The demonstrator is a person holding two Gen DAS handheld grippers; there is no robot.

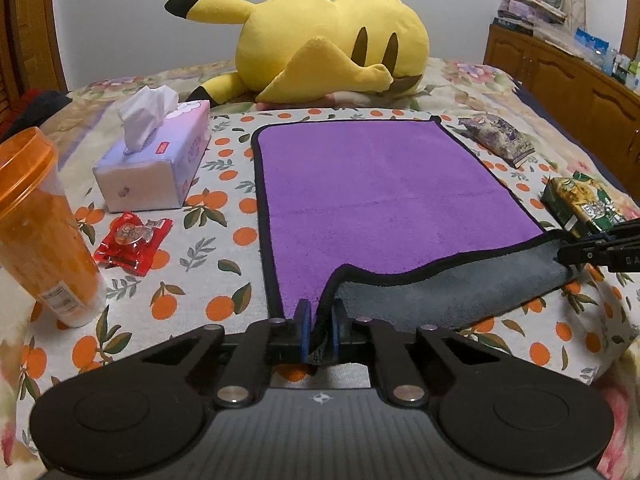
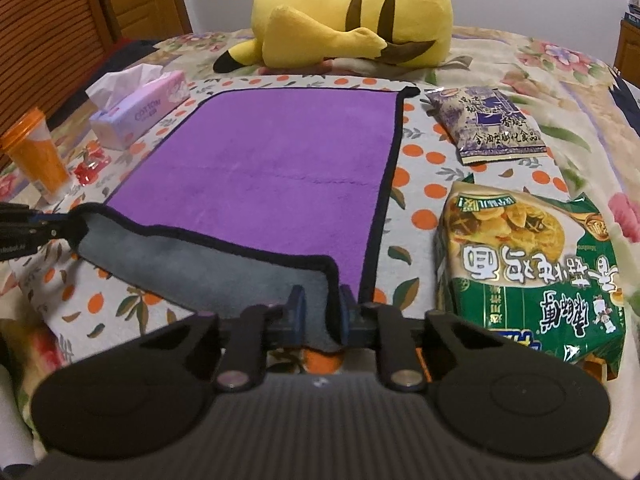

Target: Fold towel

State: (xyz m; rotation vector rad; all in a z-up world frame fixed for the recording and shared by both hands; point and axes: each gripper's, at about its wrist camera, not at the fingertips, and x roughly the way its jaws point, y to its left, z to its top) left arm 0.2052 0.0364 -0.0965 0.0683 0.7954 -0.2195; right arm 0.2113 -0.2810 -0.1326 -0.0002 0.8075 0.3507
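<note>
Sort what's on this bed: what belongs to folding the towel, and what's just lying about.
In the job: purple towel, near edge lifted; left gripper and right gripper, each pinching a near corner.

Lying about: plush toy, tissue box, orange cup, red packet, purple snack bag, green noodle packet.

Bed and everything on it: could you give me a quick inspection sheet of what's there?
Surface: bed under a floral sheet, orange-print cloth on top.
Job's things: purple towel spread flat, near edge lifted, grey underside showing.
Clutter: plush, tissue box, orange cup, red packet, purple snack bag, green noodle pack.
Grippers: left gripper shut on the towel's near left corner; right gripper shut on the near right corner.
Cables: nothing seen.
Surroundings: white wall, wooden cabinet with items on top.
</note>
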